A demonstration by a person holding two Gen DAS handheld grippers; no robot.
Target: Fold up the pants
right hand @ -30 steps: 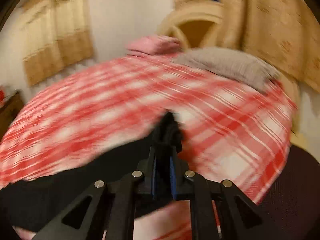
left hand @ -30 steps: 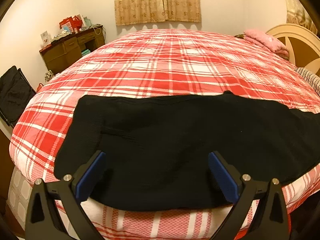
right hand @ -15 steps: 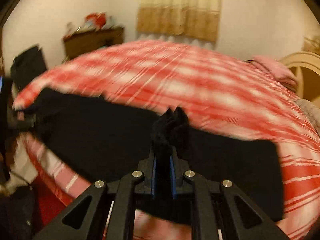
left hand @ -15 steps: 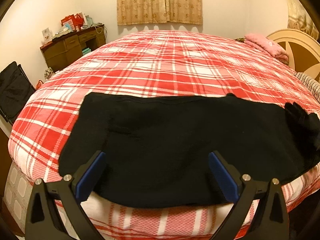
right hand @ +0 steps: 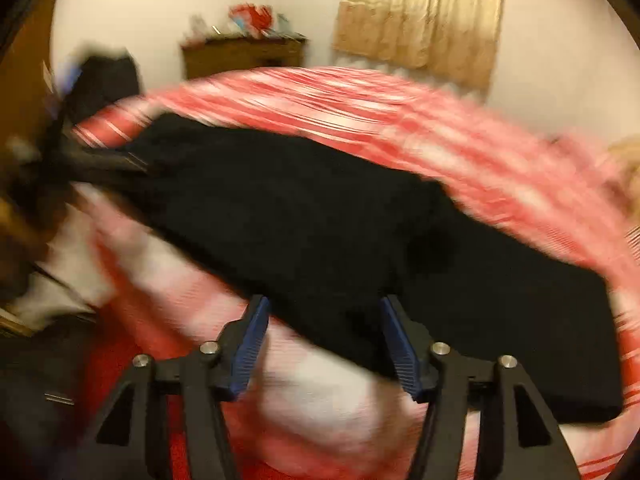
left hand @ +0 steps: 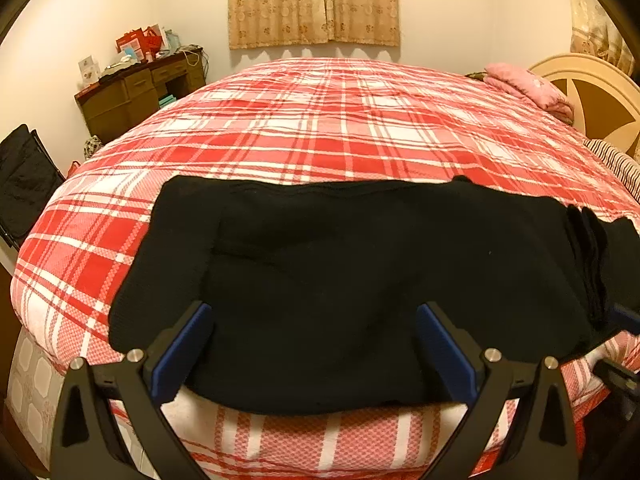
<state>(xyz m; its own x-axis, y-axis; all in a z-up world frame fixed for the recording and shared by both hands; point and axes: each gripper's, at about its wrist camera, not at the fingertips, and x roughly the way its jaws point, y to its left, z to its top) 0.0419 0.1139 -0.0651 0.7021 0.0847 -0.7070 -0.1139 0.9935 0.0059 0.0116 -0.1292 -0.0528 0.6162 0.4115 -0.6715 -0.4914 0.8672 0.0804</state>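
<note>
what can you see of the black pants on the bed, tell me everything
The black pants are a dark, soft, knit-looking garment lying flat across the near edge of the red plaid bedspread. They look already folded lengthwise into one long band, with a bunched fold of layers at the right end. The lower edge hangs slightly over the mattress side. Neither the left gripper nor the right gripper pinches them; the right jaws have just been opening.

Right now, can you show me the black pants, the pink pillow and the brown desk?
black pants [left hand: 340, 280], left wrist view, middle of the fabric
pink pillow [left hand: 528, 88], left wrist view, its top
brown desk [left hand: 132, 96], left wrist view, drawer front
</note>
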